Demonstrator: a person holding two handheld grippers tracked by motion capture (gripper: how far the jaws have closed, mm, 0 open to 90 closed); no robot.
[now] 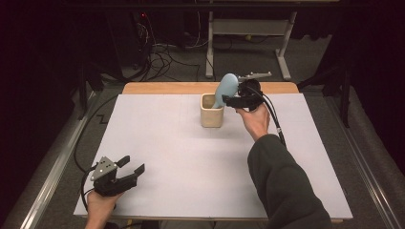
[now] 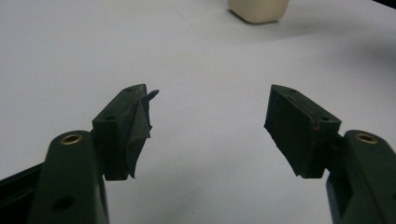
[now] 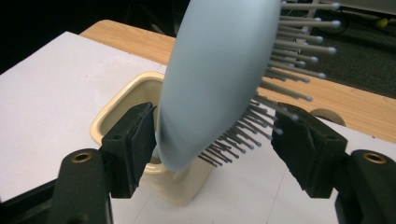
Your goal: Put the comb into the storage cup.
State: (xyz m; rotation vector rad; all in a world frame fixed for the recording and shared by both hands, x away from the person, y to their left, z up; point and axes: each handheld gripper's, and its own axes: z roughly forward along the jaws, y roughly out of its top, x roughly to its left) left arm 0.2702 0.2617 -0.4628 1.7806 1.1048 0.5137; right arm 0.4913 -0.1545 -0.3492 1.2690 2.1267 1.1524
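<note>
The left gripper (image 1: pixel 125 171) sits at about seven o'clock on the bench, low over the surface, gripped from behind by the left hand (image 1: pixel 99 202). Its jaws stand wide apart, aimed toward two o'clock. The right forearm, in a dark sleeve, reaches up from five o'clock toward twelve. The right hand (image 1: pixel 255 119) holds the right gripper (image 1: pixel 228 101) level, pointing toward nine o'clock, jaws parted.
</note>
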